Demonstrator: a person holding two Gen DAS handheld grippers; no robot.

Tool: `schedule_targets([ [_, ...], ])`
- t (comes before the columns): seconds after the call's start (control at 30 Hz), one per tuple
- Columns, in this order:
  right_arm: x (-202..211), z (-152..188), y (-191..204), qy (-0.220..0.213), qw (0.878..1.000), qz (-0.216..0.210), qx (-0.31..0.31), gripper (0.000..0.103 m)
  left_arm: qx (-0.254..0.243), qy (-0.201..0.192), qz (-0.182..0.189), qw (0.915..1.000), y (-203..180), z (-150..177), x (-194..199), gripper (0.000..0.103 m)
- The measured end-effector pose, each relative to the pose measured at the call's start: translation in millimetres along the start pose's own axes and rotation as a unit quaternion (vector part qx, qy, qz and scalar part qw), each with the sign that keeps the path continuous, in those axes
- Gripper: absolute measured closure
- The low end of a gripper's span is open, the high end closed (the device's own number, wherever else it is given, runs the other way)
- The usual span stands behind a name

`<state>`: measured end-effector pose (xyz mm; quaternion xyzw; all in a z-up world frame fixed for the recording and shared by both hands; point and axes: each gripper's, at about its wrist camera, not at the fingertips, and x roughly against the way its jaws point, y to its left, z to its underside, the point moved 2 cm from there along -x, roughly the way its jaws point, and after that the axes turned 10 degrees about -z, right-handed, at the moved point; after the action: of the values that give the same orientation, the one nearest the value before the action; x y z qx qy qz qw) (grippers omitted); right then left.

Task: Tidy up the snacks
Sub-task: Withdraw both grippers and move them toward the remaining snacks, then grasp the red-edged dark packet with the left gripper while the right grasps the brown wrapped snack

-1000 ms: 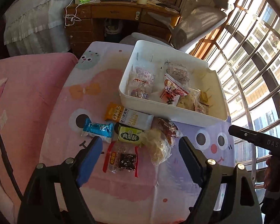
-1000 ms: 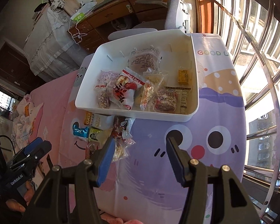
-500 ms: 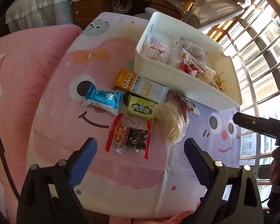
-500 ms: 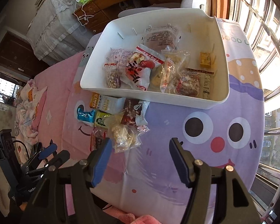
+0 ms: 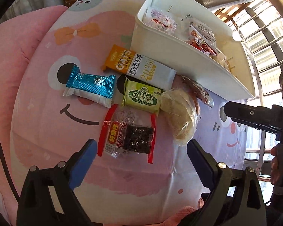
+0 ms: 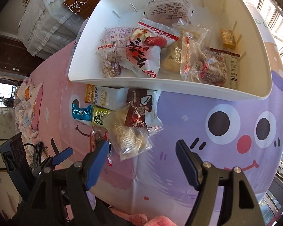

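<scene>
Several wrapped snacks lie on the cartoon tablecloth in front of a white bin that holds several more. Nearest my open, empty left gripper is a red-edged clear packet with a dark cake. Behind it lie a green pastry packet, a blue foil packet, an orange-and-white oats bar and a clear bag of pale pastry. My right gripper is open and empty, just in front of that clear bag and a brown snowflake packet. The bin lies beyond.
A pink bed borders the table on the left. A window with metal bars runs along the right. A wooden desk and a draped white cloth stand behind the bin.
Both grippers have moved down and forward towards the loose snacks, which now look larger and closer. Both stay open. No snack has moved.
</scene>
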<state>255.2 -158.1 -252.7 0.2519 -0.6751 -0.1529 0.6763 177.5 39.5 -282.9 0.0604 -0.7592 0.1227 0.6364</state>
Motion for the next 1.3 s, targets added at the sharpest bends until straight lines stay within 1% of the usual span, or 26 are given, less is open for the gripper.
schedule_targets([
  [0.3,-31.0,-17.7,-7.0,-0.002,0.999,-0.007,-0.033,0.029,-0.011,0.043,0.012,0.9989,-1.8,-9.2,-33.2,0.008],
  [0.5,-47.0,-28.2,-6.0,-0.01,0.999,-0.002,-0.035,0.029,-0.02,0.061,0.017,0.9978,-5.2,-14.3,-44.5,0.017],
  [0.6,-52.2,-31.6,-6.2,-0.01,0.999,0.002,-0.032,0.029,-0.027,0.07,0.017,0.997,-5.9,-16.1,-48.6,0.023],
  [0.8,-61.9,-39.3,-8.1,-0.005,1.0,0.008,-0.028,0.03,-0.028,0.08,0.006,0.9963,-8.7,-14.5,-54.2,0.032],
  [0.93,-67.9,-43.6,-7.5,-0.006,1.0,0.012,-0.021,0.035,-0.025,0.08,-0.008,0.9964,-8.1,-16.6,-56.3,0.041],
  [1.03,-70.6,-46.1,-7.0,-0.008,1.0,0.012,-0.015,0.039,-0.027,0.081,-0.009,0.9963,-2.3,-19.3,-55.4,0.042],
  [1.1,-72.3,-47.9,-5.3,-0.008,1.0,0.013,-0.01,0.043,-0.03,0.081,-0.013,0.9962,-2.8,-19.8,-55.4,0.042],
  [1.17,-73.4,-49.4,-4.7,-0.01,1.0,0.013,-0.007,0.052,-0.033,0.08,-0.015,0.9961,-4.1,-20.3,-55.4,0.044],
  [1.2,-74.8,-49.9,-3.1,-0.01,1.0,0.015,-0.006,0.054,-0.034,0.08,-0.015,0.9961,-6.8,-19.5,-54.5,0.045],
  [1.23,-75.1,-50.4,-2.9,-0.009,1.0,0.017,-0.005,0.057,-0.034,0.078,-0.014,0.9963,-8.0,-19.5,-54.0,0.049],
  [1.27,-75.0,-50.6,-2.9,-0.01,1.0,0.017,-0.004,0.057,-0.034,0.078,-0.009,0.9963,-11.3,-18.6,-54.8,0.052],
  [1.3,-75.3,-50.6,-2.4,-0.011,1.0,0.017,-0.003,0.057,-0.035,0.077,-0.008,0.9964,-11.8,-18.6,-54.8,0.053],
])
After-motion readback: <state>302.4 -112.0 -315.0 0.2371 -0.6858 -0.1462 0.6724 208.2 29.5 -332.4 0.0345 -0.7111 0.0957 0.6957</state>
